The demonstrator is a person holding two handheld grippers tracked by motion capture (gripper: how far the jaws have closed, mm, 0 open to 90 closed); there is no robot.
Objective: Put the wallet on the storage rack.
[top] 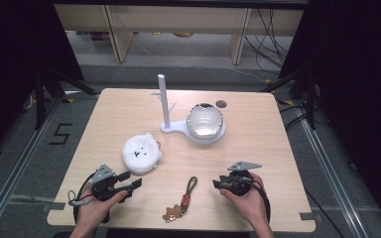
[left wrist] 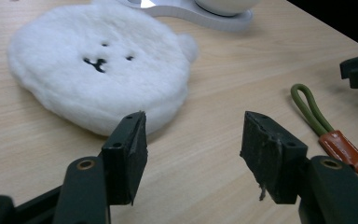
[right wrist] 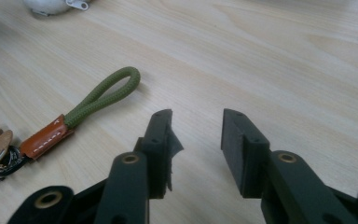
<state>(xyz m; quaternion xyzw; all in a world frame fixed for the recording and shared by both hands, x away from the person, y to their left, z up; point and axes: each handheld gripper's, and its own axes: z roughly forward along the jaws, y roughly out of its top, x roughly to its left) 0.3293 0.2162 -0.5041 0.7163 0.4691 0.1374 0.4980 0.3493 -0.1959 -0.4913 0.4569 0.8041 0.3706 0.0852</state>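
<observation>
Wooden and pale, the worktop point(top: 258, 129) carried a few small things while a person held one tool in each hand at its near edge. The left tool point(top: 135, 180) rested low on the near left part, and its two black jaws stood well apart with only bare wood between them. Just beyond its jaws lay a white fluffy bear-face pouch point(top: 141, 152), flat on the wood, with small dark eyes and a mouth on its upper side; in the left gripper view this pouch point(left wrist: 98, 70) was close to the left jaw, but I could not tell whether they touched.

The right tool point(top: 216, 184) was at the near right part, pointing toward the middle. Its jaws were also apart, less wide, and nothing was between them.

Between the two tools lay a keychain strap point(top: 186, 194): a green cord loop, a brown leather sleeve, and a small tan charm at the near end. In the right gripper view the strap point(right wrist: 98, 98) was to the left of the jaws, near them but not touching.

Farther back stood a white stand with a post point(top: 164, 106), and a shiny silver bowl-shaped thing point(top: 205, 120) sat on its round base.
</observation>
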